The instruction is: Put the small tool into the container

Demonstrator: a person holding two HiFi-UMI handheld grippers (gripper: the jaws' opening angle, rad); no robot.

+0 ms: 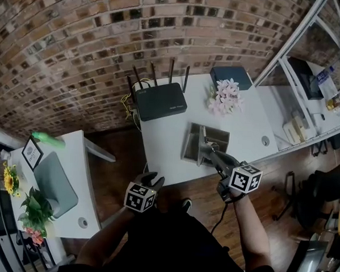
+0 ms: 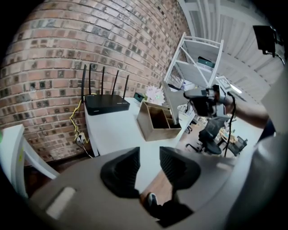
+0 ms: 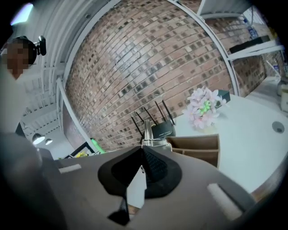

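Your right claw (image 3: pixel 143 155) is clenched on the small tool (image 3: pixel 147 135), a thin, shiny metal piece standing up from the pads over the container (image 1: pixel 190 144). The container is a brown, flat-walled box with open compartments near the front edge of the smooth white table (image 1: pixel 170 139). Your left claw (image 2: pixel 148 155) is released, its ribbed black pads apart, off that front edge.

No readable text; router (image 1: pixel 160 101) logo too small.
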